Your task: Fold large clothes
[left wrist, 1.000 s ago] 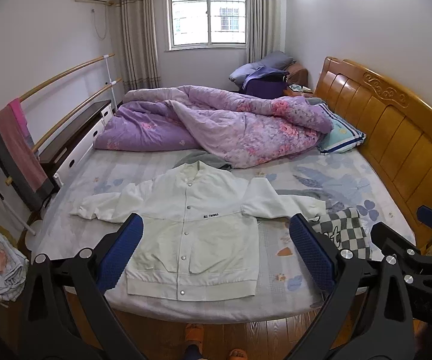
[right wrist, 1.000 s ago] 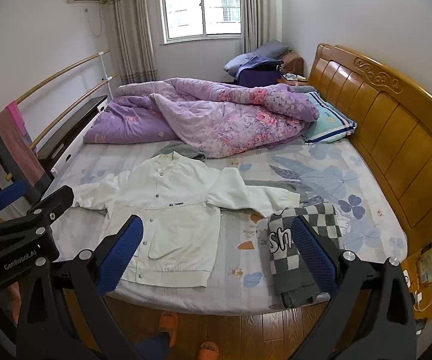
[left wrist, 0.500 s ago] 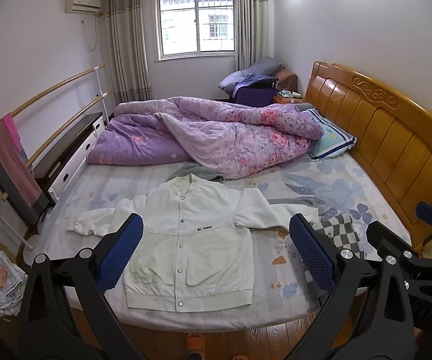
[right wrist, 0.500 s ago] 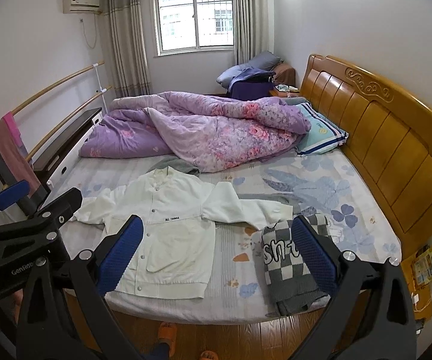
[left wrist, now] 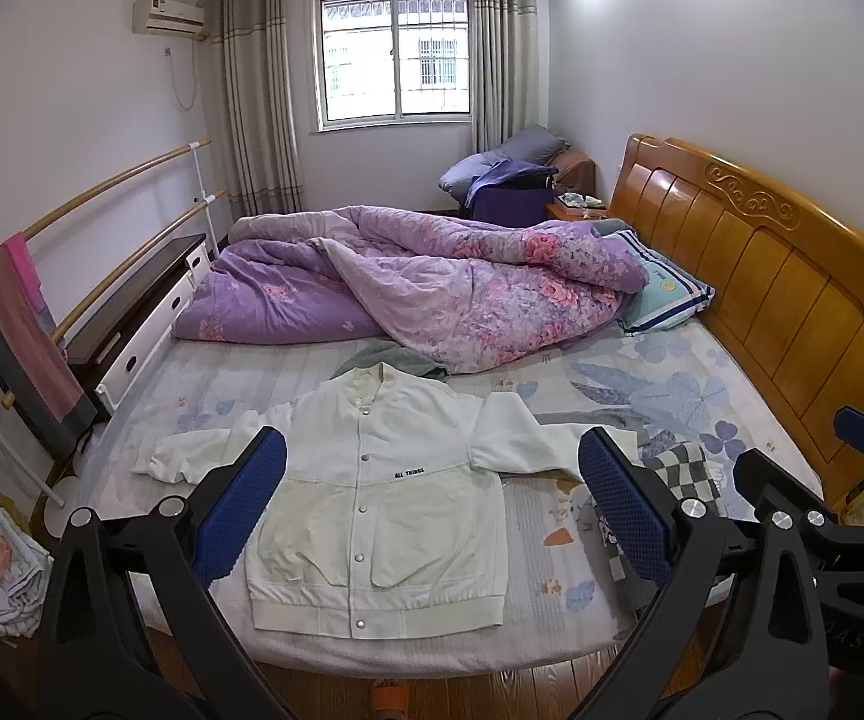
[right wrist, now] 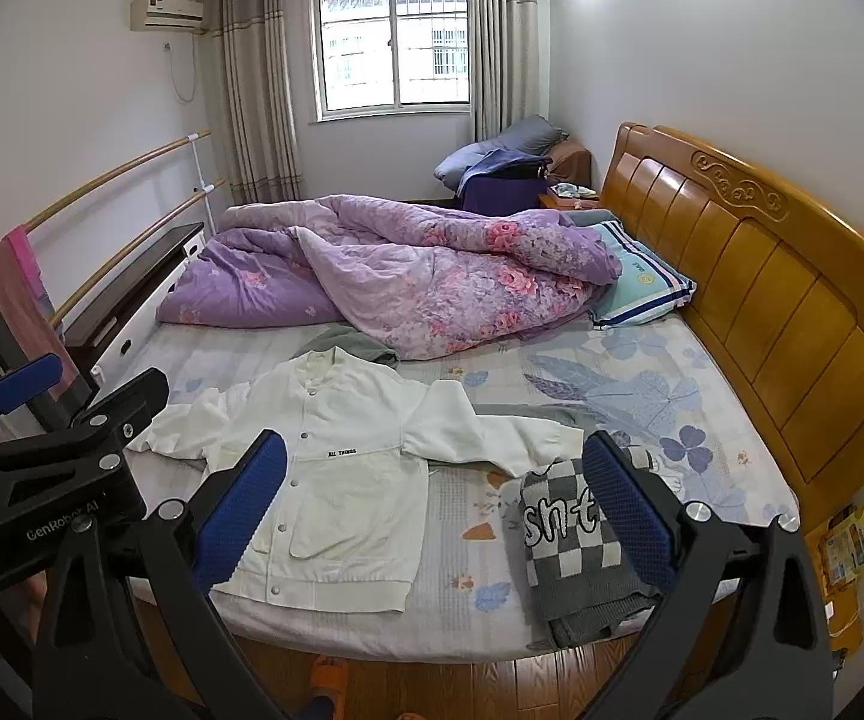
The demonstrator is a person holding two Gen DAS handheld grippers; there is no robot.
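Nearest the cameras, both claws hang above the foot edge of the bed with their blue-padded fingers spread wide and nothing between them: the left claw (left wrist: 432,510) and the right claw (right wrist: 432,510) are each empty. Just beyond them, the white snap-front bomber jacket (left wrist: 384,510) lies flat and face up on the pale floral bedsheet (left wrist: 642,396), hem toward the claws, collar pointing away toward the window, so its long axis runs straight ahead of the person. Its sleeves stretch out sideways to either side. In the left wrist view the jacket sits squarely between the fingers; in the right wrist view it lies off to the left, so the left claw seems the nearer one to the body, while the right claw looks closer to the right sleeve's cuff (right wrist: 552,438). That cuff ends just beside a folded grey-and-white checked knit garment (right wrist: 576,546) at the bed's near right. Farther back, a rumpled purple floral quilt (left wrist: 432,288) covers the far half, with a wooden headboard (left wrist: 762,276) along the right.
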